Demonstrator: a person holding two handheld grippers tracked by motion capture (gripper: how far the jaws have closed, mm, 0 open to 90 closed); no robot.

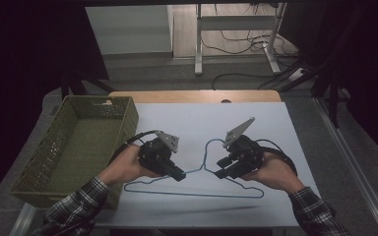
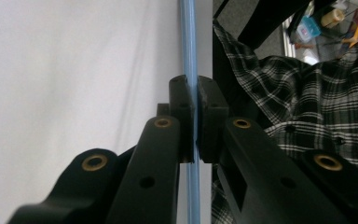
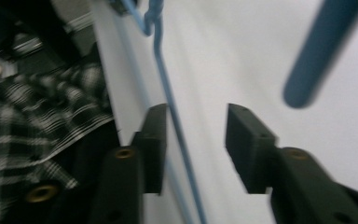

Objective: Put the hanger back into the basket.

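Note:
A blue wire hanger (image 1: 197,193) lies flat on the white table top (image 1: 187,123), its hook (image 1: 210,144) pointing away from me. My left gripper (image 1: 179,175) is shut on the hanger's left shoulder wire; in the left gripper view the blue wire (image 2: 187,37) is clamped tight in the left gripper (image 2: 192,93). My right gripper (image 1: 220,174) is at the right shoulder, just right of the neck. In the right gripper view the wire (image 3: 165,79) passes close beside the left jaw of the open right gripper (image 3: 196,116). The blurred hook end (image 3: 317,51) hangs near the camera.
A green woven basket (image 1: 61,123) stands at the table's left edge, close to my left forearm. A wooden strip (image 1: 192,96) borders the far edge. Beyond it are a desk frame (image 1: 199,44) and loose cables (image 1: 246,42) on the floor. Plaid sleeves (image 1: 74,206) come in from below.

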